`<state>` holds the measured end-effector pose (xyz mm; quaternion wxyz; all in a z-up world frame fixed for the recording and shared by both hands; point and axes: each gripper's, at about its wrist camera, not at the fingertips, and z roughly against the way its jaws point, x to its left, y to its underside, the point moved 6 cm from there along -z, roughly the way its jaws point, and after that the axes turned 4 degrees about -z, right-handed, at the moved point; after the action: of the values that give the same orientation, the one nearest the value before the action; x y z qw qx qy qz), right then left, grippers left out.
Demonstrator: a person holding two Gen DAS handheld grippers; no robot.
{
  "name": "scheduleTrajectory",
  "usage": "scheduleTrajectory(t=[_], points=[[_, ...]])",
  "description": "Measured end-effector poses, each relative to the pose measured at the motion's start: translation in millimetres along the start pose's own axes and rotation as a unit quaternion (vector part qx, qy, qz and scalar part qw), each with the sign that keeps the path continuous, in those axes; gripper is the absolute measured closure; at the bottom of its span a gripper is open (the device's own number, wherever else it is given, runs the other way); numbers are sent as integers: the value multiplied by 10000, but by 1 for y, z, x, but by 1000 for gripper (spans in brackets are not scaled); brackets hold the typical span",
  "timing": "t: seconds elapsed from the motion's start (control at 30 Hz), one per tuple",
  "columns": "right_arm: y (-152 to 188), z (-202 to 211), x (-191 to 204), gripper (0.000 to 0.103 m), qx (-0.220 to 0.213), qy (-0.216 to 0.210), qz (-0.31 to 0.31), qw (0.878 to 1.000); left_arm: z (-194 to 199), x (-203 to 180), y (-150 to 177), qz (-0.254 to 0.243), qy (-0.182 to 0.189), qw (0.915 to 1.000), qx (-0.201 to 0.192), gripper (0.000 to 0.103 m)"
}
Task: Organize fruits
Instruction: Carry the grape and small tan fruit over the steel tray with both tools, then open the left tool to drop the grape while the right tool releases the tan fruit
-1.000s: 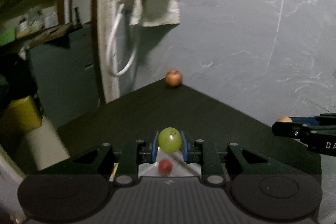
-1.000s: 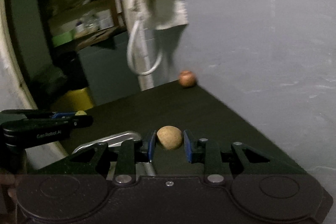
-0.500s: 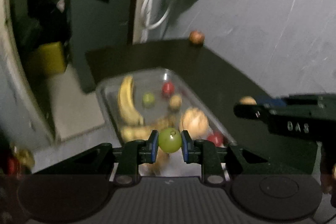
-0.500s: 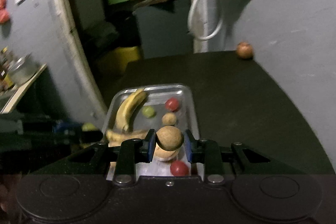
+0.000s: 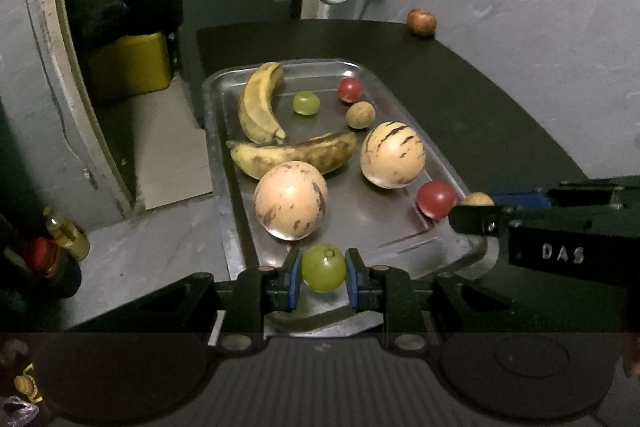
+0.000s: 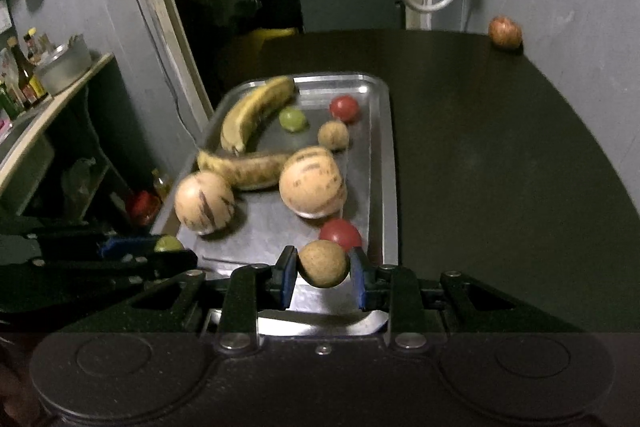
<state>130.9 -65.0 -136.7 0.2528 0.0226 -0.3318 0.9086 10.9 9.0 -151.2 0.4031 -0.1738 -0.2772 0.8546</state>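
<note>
Left gripper (image 5: 323, 281) clamps green grape (image 5: 323, 267) over near end of metal tray (image 5: 224, 227). Right gripper (image 6: 323, 277) clamps brown round fruit (image 6: 323, 263), also over near end of tray. Beyond, on tray: two striped melons (image 5: 291, 199), red tomato (image 5: 436, 199), two bananas (image 5: 296, 155), farther small fruits. Far table corner: reddish fruit (image 5: 421, 21), possibly apple.

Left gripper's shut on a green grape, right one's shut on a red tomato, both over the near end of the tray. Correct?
Not quite. The right gripper holds a brown round fruit, not a red tomato, as the right wrist view shows. The left gripper does hold the green grape, both over the tray's near end.
</note>
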Motion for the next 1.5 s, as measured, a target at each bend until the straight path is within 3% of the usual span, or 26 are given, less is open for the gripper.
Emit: scheduleTrajectory(t=[0.43, 1.33, 1.4, 1.5], points=[[8, -27, 5, 73, 184, -1, 60, 9998, -16, -1, -2, -126, -111, 9998, 114, 78], [10, -33, 4, 70, 255, 22, 78, 9996, -21, 6, 1, -58, -153, 9996, 236, 77], [7, -28, 5, 68, 187, 10, 109, 9998, -16, 7, -1, -56, -149, 9997, 192, 72], [1, -15, 5, 61, 49, 1, 111, 9999, -4, 9, -6, -53, -186, 9998, 95, 55]])
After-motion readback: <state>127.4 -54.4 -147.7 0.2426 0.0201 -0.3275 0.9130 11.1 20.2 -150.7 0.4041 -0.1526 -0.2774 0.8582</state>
